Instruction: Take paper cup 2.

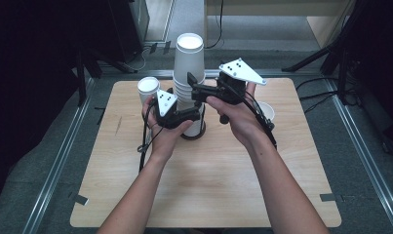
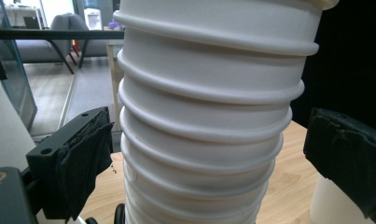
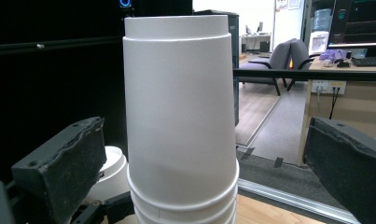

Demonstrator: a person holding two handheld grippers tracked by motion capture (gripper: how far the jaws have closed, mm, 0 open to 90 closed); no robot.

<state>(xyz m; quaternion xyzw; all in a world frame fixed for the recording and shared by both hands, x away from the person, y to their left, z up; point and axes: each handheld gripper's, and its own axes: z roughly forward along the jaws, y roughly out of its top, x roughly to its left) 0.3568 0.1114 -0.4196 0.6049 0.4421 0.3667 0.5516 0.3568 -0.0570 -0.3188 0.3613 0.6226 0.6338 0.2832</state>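
A tall stack of upside-down white paper cups point(image 1: 188, 68) stands on a dark round base point(image 1: 194, 135) at the table's middle back. My left gripper point(image 1: 194, 118) reaches in from the left at the stack's lower part. In the left gripper view it point(image 2: 209, 154) is open, and the ribbed cup rims point(image 2: 204, 107) stand between its pads point(image 2: 78, 158), the left one nearly touching. My right gripper point(image 1: 188, 87) comes from the right, higher up. It point(image 3: 204, 163) is open with the top cup point(image 3: 181, 107) between its pads point(image 3: 349, 163), clear gaps on both sides.
A single white cup point(image 1: 148, 89) stands left of the stack, and another point(image 1: 268, 111) sits to the right, partly behind the right hand. The wooden table point(image 1: 208, 185) has bare room in front. Dark stands and a metal rail point(image 1: 57, 161) border it.
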